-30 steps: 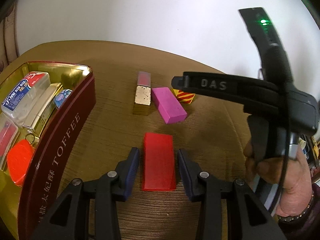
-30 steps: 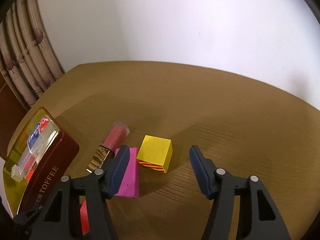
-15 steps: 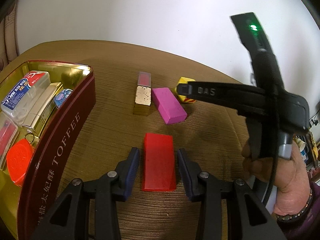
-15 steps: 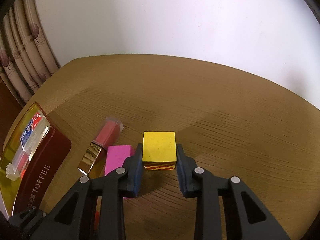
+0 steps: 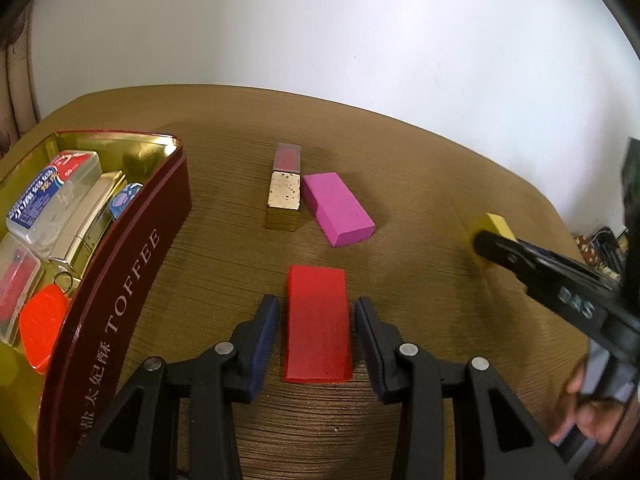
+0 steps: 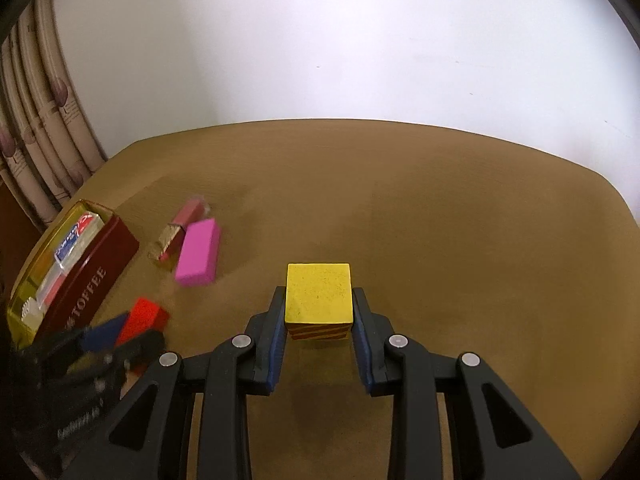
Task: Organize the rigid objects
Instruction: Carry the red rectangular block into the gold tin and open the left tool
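Right gripper [image 6: 319,320] clamps the yellow cube [image 6: 319,293] square on its sides for carrying, tin [image 6: 76,276] off at nine o'clock, while left gripper [image 5: 316,330], narrow but not touching, straddles the red block [image 5: 317,326] ready to pinch.

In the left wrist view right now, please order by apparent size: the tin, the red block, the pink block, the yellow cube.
1. tin
2. red block, though it lies nearest the camera, so this is unsure
3. pink block
4. yellow cube, far off and partly hidden by the right gripper, so unsure
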`<state>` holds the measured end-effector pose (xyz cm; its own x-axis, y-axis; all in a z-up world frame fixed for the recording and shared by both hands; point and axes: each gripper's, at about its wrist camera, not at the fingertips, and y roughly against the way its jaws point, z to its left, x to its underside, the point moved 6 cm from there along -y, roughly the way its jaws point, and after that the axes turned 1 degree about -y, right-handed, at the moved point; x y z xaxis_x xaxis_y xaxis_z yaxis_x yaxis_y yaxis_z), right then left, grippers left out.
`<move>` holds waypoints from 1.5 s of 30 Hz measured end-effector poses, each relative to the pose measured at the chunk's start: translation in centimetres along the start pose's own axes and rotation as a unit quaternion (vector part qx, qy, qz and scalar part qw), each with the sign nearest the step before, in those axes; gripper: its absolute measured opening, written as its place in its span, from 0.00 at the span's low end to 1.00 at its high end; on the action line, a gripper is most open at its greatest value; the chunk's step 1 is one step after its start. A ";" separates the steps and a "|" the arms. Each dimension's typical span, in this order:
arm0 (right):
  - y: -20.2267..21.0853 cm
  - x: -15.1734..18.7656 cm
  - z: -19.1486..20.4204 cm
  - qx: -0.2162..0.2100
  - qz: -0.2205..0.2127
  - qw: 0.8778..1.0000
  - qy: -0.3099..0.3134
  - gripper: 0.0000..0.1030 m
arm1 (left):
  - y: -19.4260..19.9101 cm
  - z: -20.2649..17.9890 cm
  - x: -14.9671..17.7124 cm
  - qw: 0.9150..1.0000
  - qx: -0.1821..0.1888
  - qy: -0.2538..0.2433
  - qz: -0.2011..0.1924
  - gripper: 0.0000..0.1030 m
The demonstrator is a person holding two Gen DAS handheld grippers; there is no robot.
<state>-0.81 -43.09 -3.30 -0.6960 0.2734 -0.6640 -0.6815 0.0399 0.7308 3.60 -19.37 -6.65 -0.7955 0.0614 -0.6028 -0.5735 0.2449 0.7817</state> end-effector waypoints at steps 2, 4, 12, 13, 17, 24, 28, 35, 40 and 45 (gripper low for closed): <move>0.4 0.6 -0.2 -0.001 -0.001 1.000 -0.006 0.27 | -0.2 -0.5 -0.1 1.000 -0.011 -0.010 0.001 0.39; 0.6 1.0 0.1 -0.005 0.001 1.000 -0.006 0.27 | -0.3 -0.9 -0.1 1.000 -0.015 -0.014 0.002 0.39; 2.0 2.7 0.6 -0.009 0.002 1.000 0.003 0.27 | -0.4 -1.5 -0.5 1.000 -0.012 -0.013 0.000 0.30; 2.1 2.8 0.5 -0.008 0.003 1.000 0.001 0.27 | -0.3 -1.7 -0.5 1.000 -0.010 -0.016 0.000 0.30; 2.5 3.0 0.1 -0.006 0.002 1.000 -0.003 0.27 | 0.3 -2.7 -0.6 0.999 -0.010 -0.031 -0.007 0.30; 3.6 2.6 0.7 -0.007 -0.008 1.000 0.003 0.27 | 3.6 -3.9 -1.9 0.999 0.005 -0.027 -0.025 0.30; 4.4 2.3 1.1 -0.010 -0.014 1.000 0.008 0.27 | 6.6 -2.2 -2.9 0.999 0.007 0.000 -0.037 0.30; 5.2 2.2 2.5 -0.018 -0.017 0.999 0.020 0.27 | 11.0 4.9 -3.3 0.997 -0.027 0.061 -0.045 0.30; 5.3 2.4 3.5 -0.022 -0.015 0.999 0.026 0.27 | 11.9 10.8 -1.6 0.993 -0.063 0.096 -0.027 0.30; 5.3 2.6 4.1 -0.021 -0.011 0.999 0.033 0.27 | 11.5 13.4 0.1 0.991 -0.082 0.110 -0.006 0.30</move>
<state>-5.31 -38.25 -0.55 -0.6935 0.2091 -0.6895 -0.7044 0.0044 0.7098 -0.46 -3.61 0.21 -0.8011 -0.1567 -0.5776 -0.5934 0.0831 0.8006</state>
